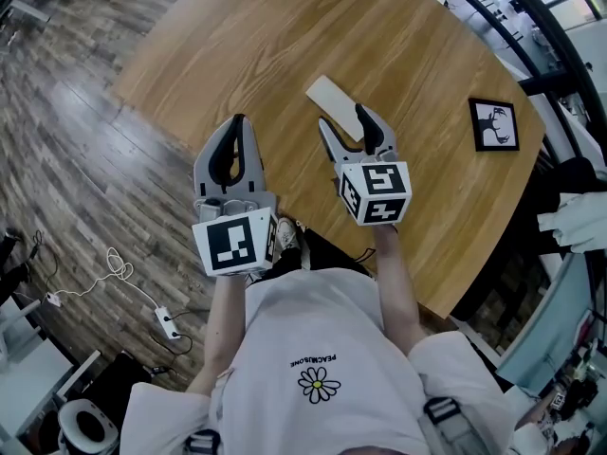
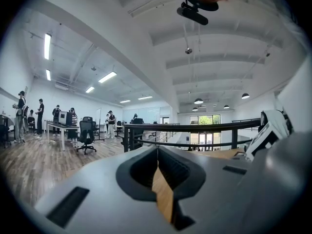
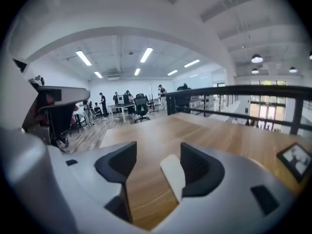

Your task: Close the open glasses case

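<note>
A white, flat, oblong glasses case [image 1: 334,101] lies on the wooden table [image 1: 285,36]; whether its lid is up I cannot tell. My right gripper [image 1: 343,117] is open and hovers just on the near side of the case, with its right finger overlapping the case's near end. In the right gripper view the case [image 3: 173,175] shows between the jaws, close to the right finger [image 3: 197,167]. My left gripper [image 1: 238,121] is shut with nothing in it, to the left of the case over the table's near edge. In the left gripper view its fingertips [image 2: 157,150] meet.
A small black picture frame [image 1: 494,124] lies at the table's right side, also in the right gripper view [image 3: 296,159]. The table's edge runs diagonally beneath both grippers. On the floor at left lie a white cable and a power strip [image 1: 167,322]. A black railing [image 3: 234,94] borders the far side.
</note>
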